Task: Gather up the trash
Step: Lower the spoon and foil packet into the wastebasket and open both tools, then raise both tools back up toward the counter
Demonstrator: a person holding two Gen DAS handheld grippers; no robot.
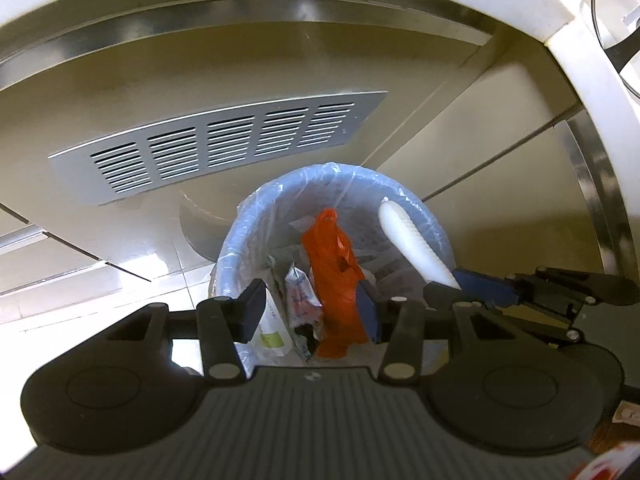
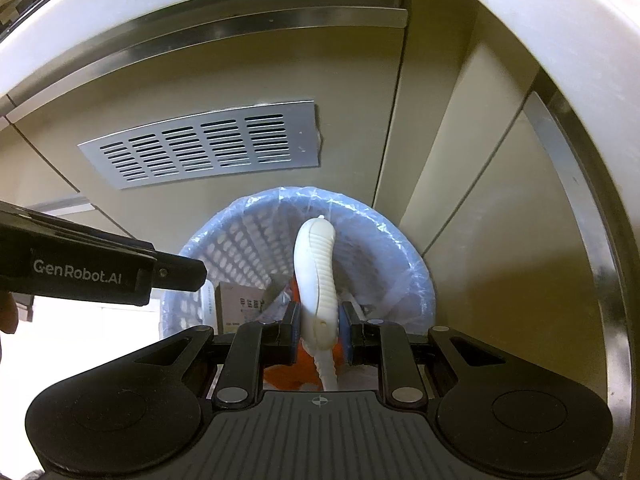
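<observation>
1. The left gripper (image 1: 312,312) is hovering over the lined waste basket (image 1: 240,232) with its jaws standing apart, and neither pad is pressing on anything.
2. An orange plastic bag (image 1: 334,272) is hanging between those spread jaws, close against the right pad, above the wrappers (image 1: 300,300) lying in the basket.
3. The right gripper (image 2: 319,330) is pinching a white ribbed object (image 2: 318,276) between both pads, over the basket's opening.
4. The basket is standing on the floor against a cabinet carrying a metal vent grille (image 2: 200,148).
</observation>
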